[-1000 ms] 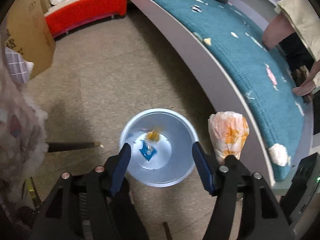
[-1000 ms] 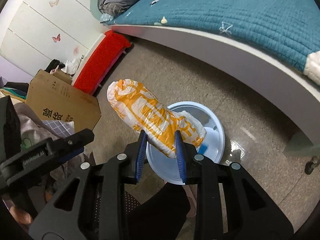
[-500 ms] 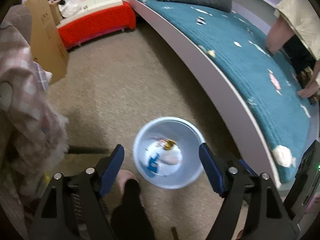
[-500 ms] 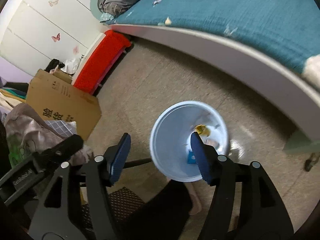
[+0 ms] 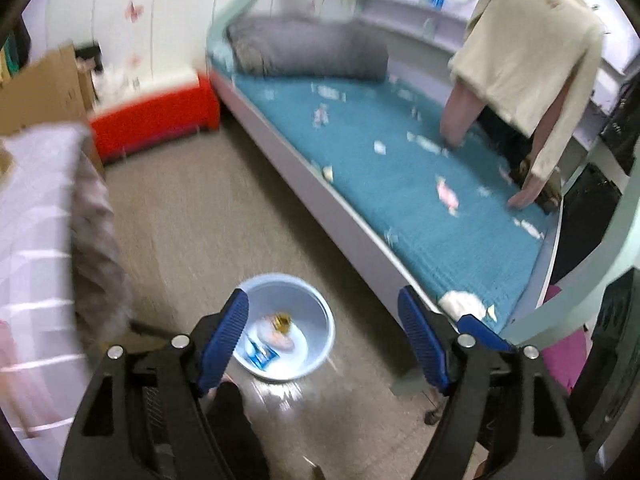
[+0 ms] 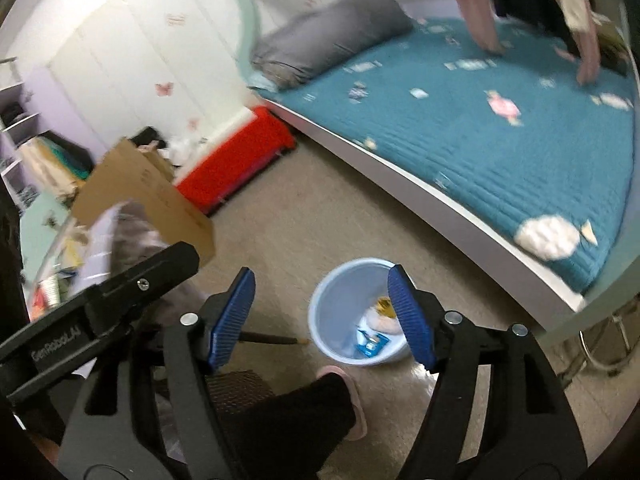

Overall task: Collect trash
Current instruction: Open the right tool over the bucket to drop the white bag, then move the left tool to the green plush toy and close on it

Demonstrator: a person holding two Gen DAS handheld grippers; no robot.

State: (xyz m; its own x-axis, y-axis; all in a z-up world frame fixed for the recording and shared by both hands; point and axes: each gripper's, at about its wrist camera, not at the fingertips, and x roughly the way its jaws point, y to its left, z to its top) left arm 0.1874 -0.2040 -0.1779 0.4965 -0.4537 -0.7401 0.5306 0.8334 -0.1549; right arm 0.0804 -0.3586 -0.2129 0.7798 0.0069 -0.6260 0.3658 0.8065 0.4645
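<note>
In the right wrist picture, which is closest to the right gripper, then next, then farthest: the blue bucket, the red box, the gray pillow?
From the right gripper:
1. Blue bucket, on the floor just ahead.
2. Red box, farther back on the left, by the wall.
3. Gray pillow, at the bed's far end.

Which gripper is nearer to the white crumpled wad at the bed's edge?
Right. The right gripper, its fingers opening with nothing between, is on the wad side; the left gripper is beyond it, farther from the bed.

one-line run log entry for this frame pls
left hand-held gripper: open, empty | right hand-held gripper: opening, empty | bin: on floor, trash inside | bed: wrappers left
</note>
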